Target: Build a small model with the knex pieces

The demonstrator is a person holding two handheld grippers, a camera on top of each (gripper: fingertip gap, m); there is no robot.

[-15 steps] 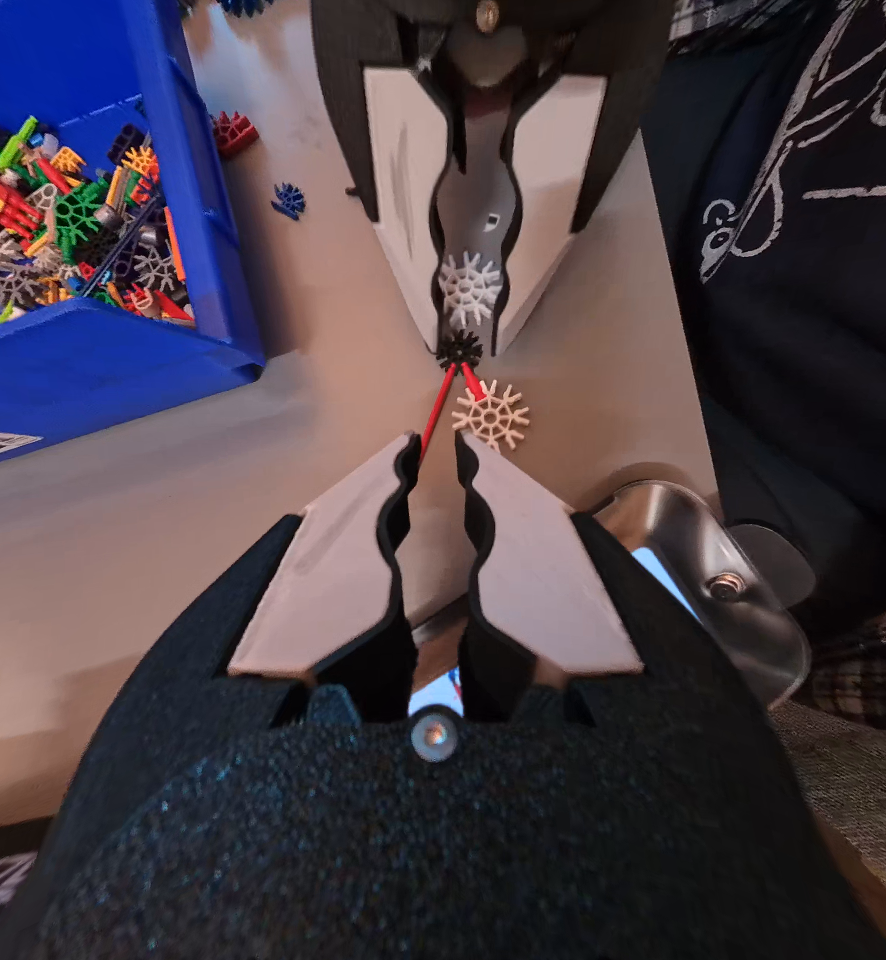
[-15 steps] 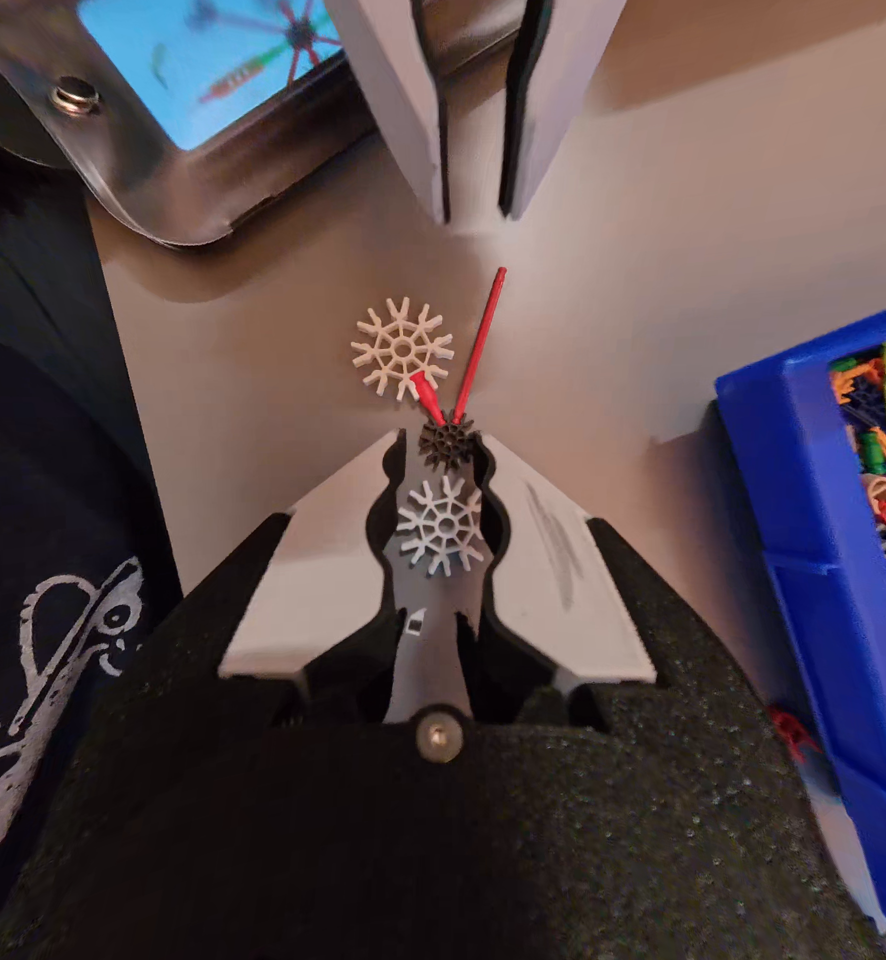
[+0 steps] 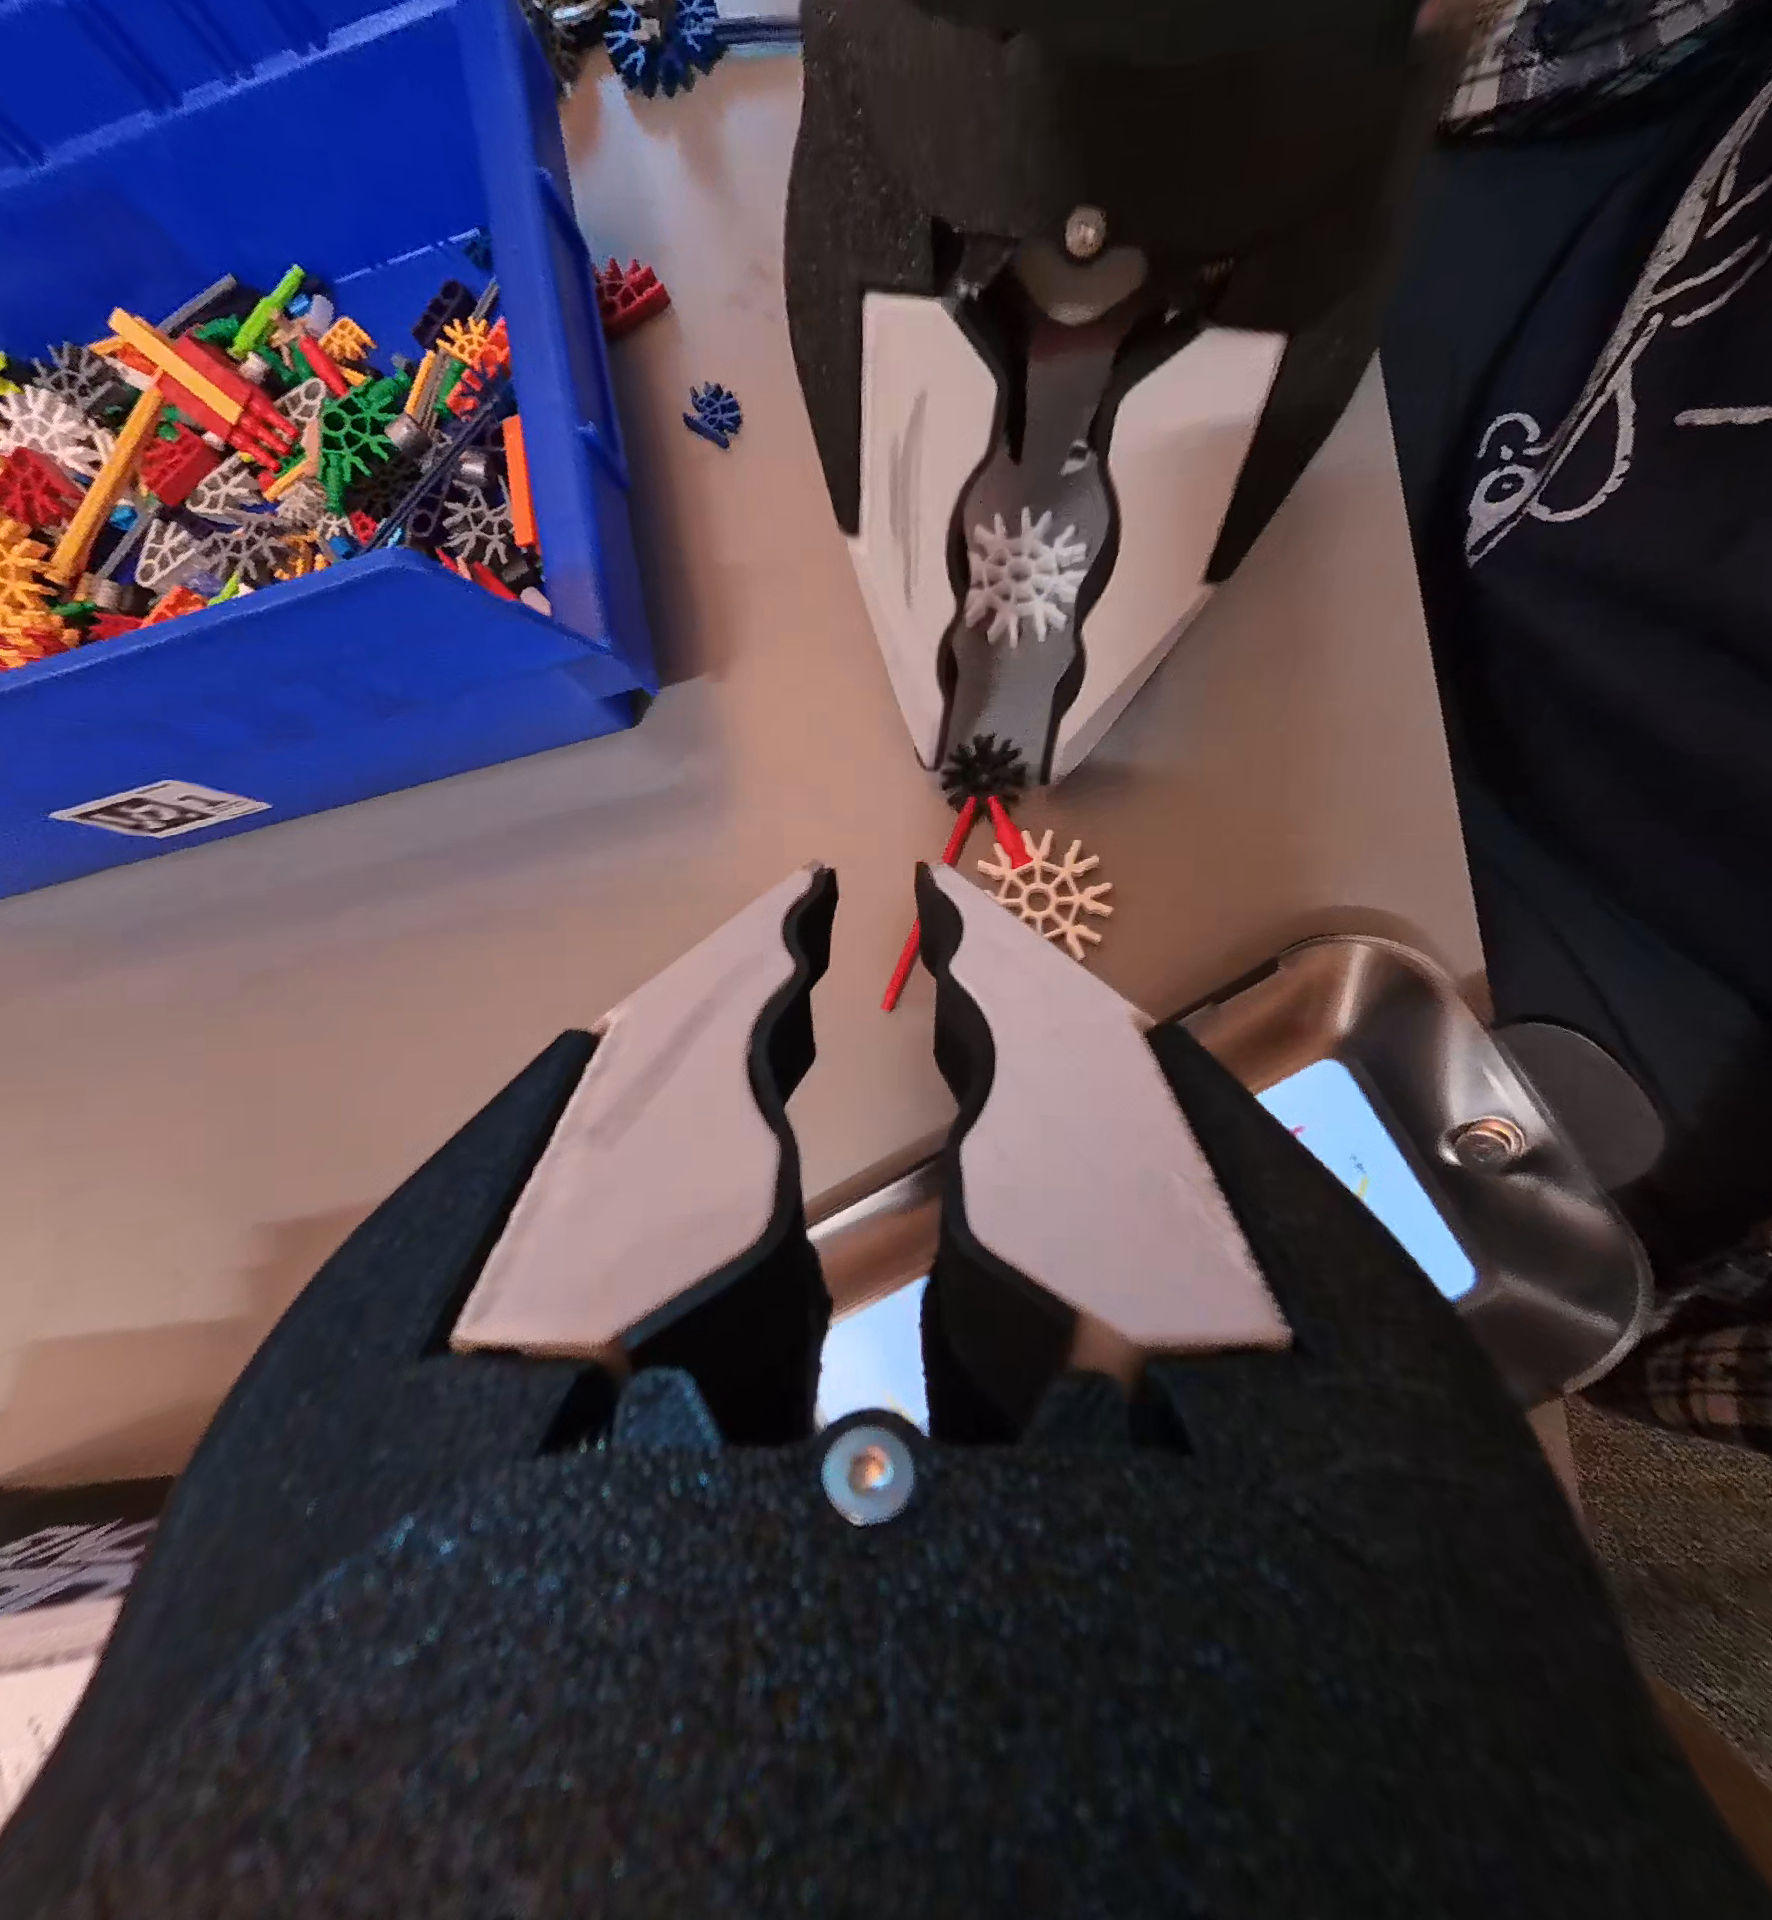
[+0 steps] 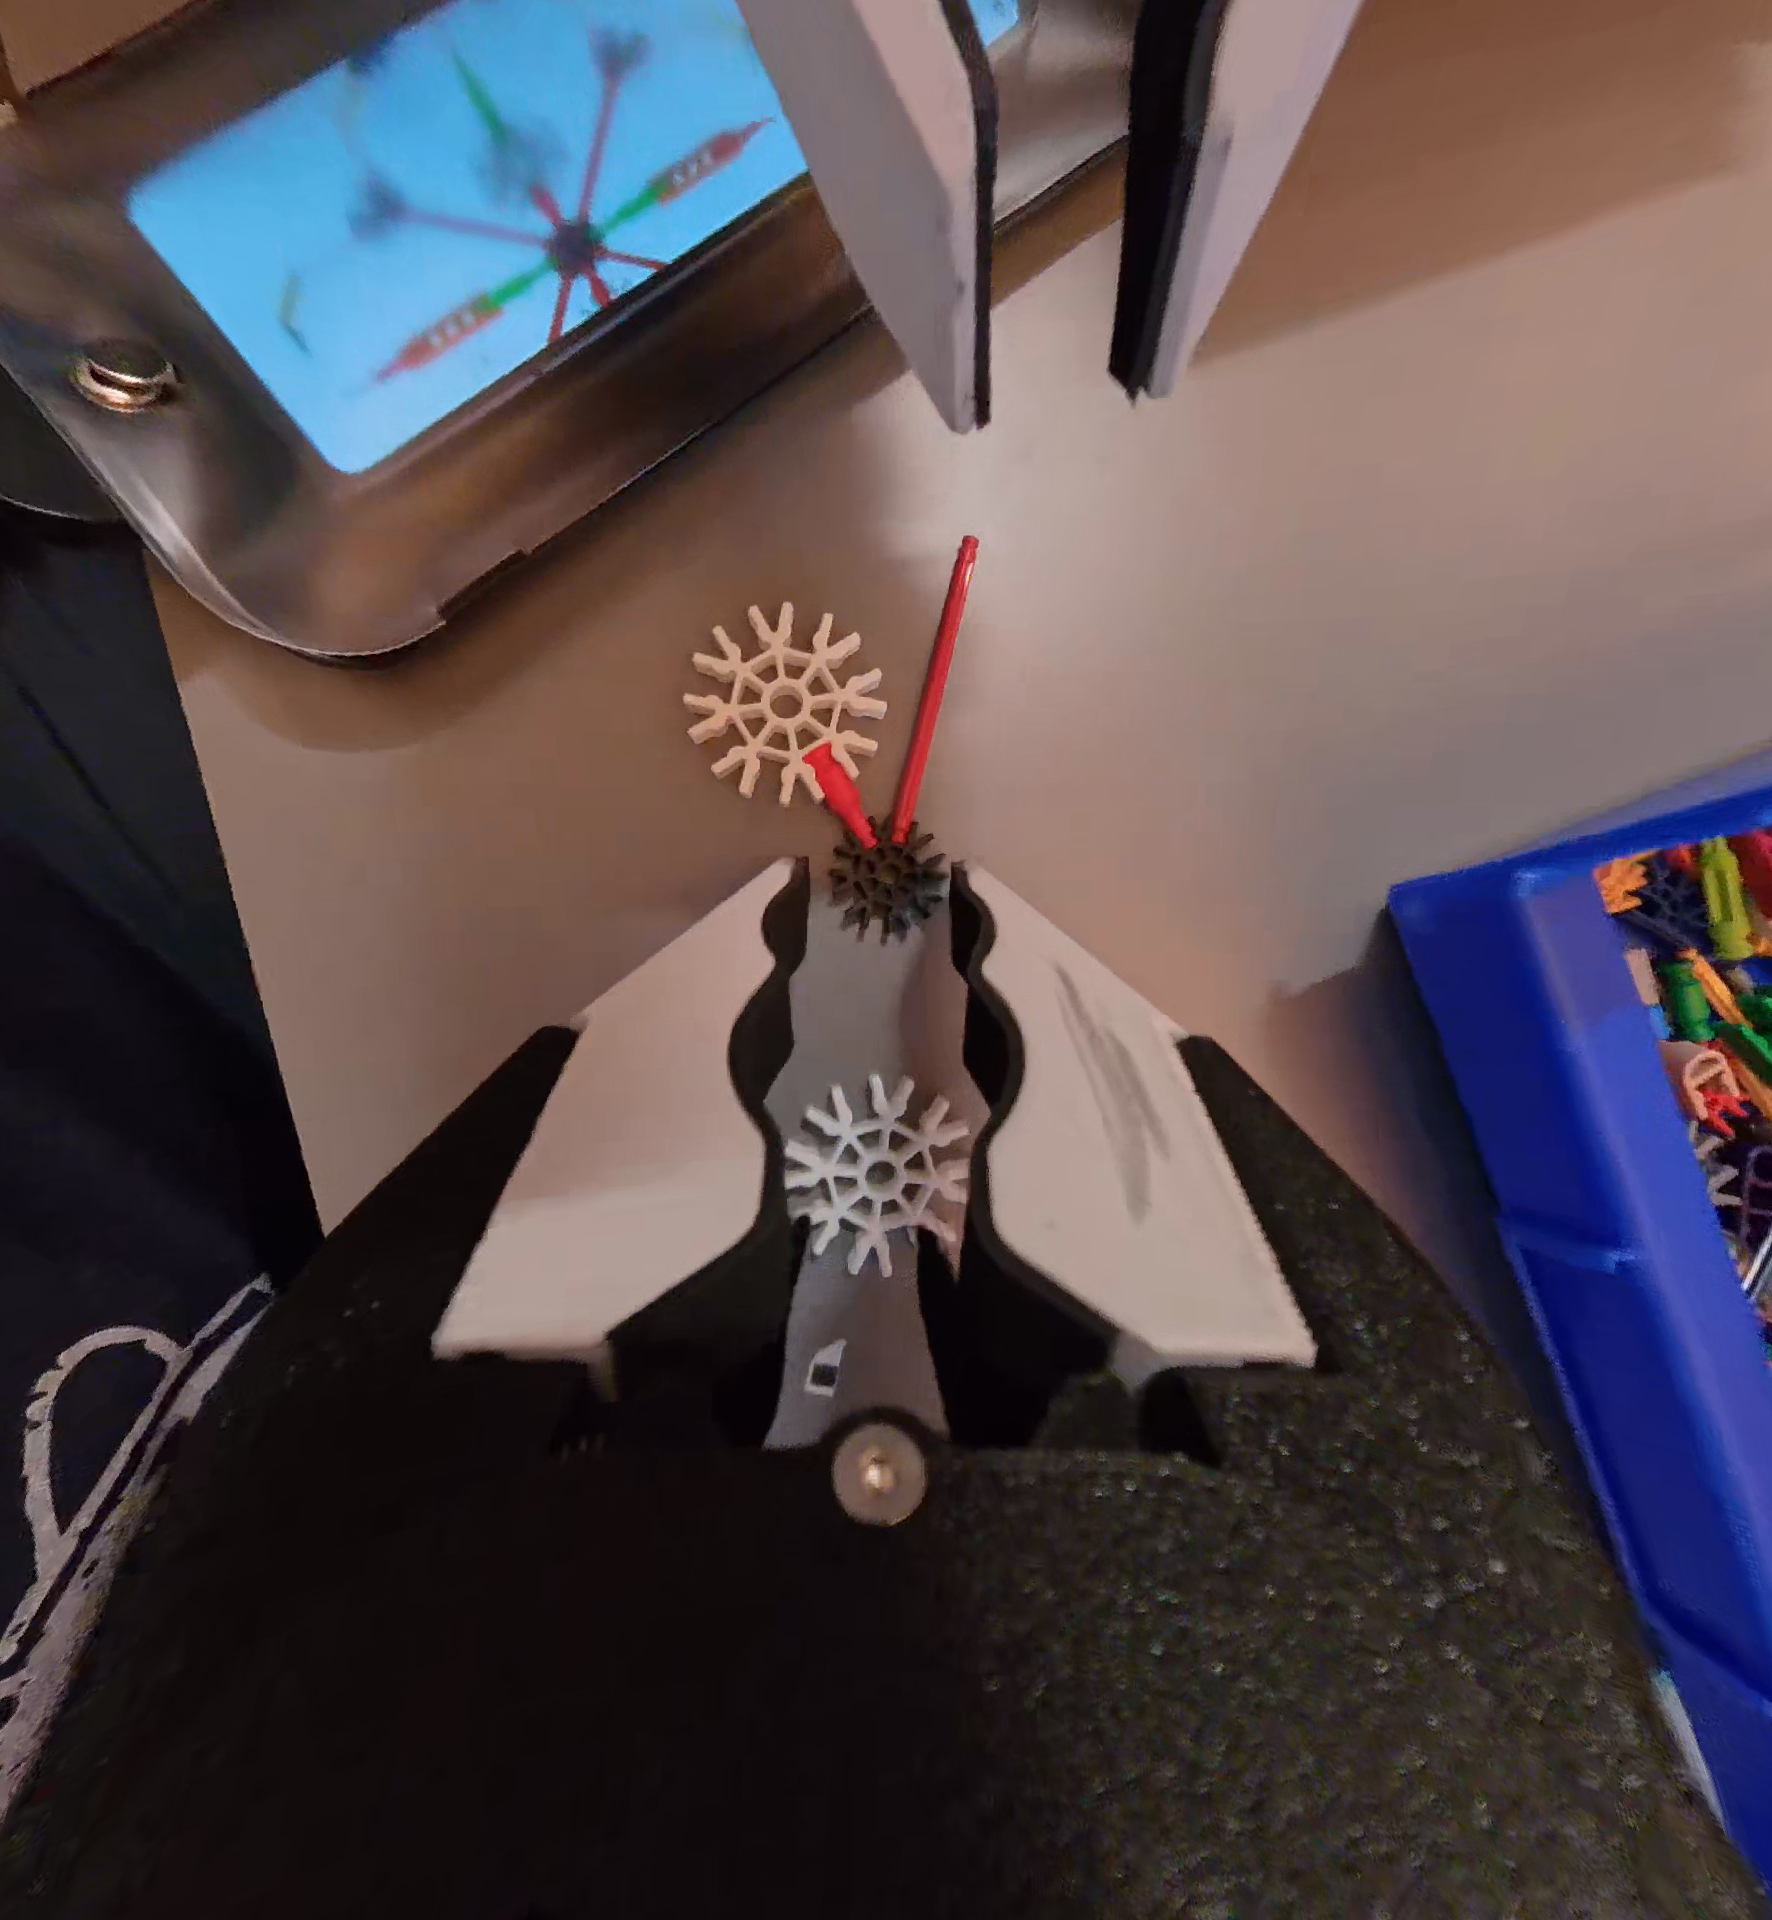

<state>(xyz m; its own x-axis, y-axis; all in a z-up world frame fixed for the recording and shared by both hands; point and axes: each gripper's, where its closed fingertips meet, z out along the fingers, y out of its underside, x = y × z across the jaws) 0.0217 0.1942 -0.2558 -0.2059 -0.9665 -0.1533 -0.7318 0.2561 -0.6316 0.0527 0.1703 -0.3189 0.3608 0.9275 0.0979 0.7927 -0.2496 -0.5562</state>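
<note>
My right gripper (image 4: pixel 880 883) is shut on a small black round connector (image 4: pixel 882 888) at its fingertips. It also shows in the left wrist view (image 3: pixel 983 774). A long thin red rod (image 4: pixel 929 696) and a short red rod (image 4: pixel 840 790) stick out of the connector over the table. The short rod lies over a beige snowflake connector (image 4: pixel 783 707) flat on the table (image 3: pixel 342 1039). A white snowflake connector (image 4: pixel 877 1184) shows farther back between the right fingers. My left gripper (image 3: pixel 874 883) is open and empty, and faces the long rod's free end (image 3: pixel 897 977).
A blue bin (image 3: pixel 290 707) full of coloured building pieces stands to the left; it sits right in the right wrist view (image 4: pixel 1547 1195). A metal-framed screen (image 4: pixel 446 260) lies at the table edge. Loose red (image 3: pixel 630 294) and blue (image 3: pixel 714 414) pieces lie by the bin. A person's dark shirt (image 3: pixel 1640 623) is close. One gripper's finger ends stand about 8 cm off the other's. The long thin red rod (image 4: pixel 929 696) is about 4 cm from my right fingertips.
My left gripper's fingers have spread wider apart around the long rod's free end. The right gripper still holds the black connector in about the same place.
</note>
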